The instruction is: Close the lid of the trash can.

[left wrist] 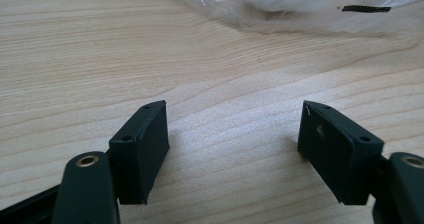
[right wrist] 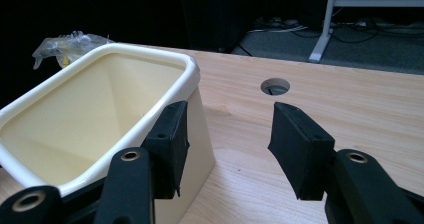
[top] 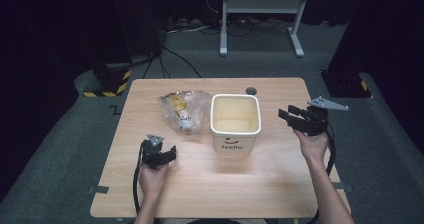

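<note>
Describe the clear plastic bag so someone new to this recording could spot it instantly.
Start at the wooden table and find the cream bin printed "Hello" near its middle. The plastic bag lies just left of it, crumpled and see-through with something yellow inside, the table's one soft, shapeless item.

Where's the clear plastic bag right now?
In the high view the clear plastic bag lies on the table, just left of the cream bin, beyond the open left gripper.

Bag (top: pixel 183 111) just left of bin (top: pixel 235 130), both mid-table (top: pixel 210 184)
</note>
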